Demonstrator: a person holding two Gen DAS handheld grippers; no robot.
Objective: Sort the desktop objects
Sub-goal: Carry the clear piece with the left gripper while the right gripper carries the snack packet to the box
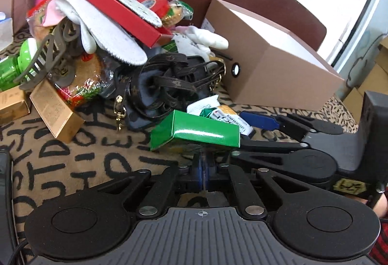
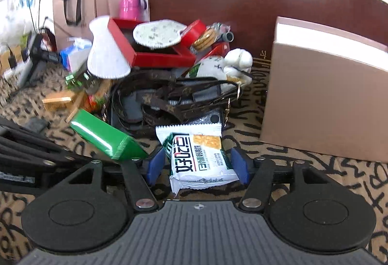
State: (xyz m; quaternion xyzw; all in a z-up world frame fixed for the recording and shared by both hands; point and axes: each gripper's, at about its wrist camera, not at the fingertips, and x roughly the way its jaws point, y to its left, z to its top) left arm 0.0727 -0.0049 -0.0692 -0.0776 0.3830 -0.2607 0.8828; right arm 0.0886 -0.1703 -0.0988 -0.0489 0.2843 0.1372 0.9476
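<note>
pile: dark strap bag behind snack packet | tan box right

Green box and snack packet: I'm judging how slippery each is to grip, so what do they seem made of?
Green box: likely glossy coated cardboard, with sharp folds and bright glare. Snack packet: thin plastic film, with crimped zigzag ends and wrinkles.

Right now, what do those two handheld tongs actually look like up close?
Both are matte black. Each has a ribbed grey body with a small crosshair mark, two round black discs at its sides, and jointed black link bars fixed by silver rivets. The right tongs end in blue pads. The left tongs show blue between their tips. A yellowish handwritten label sits on the right one's side. No cables are clearly attached.
</note>
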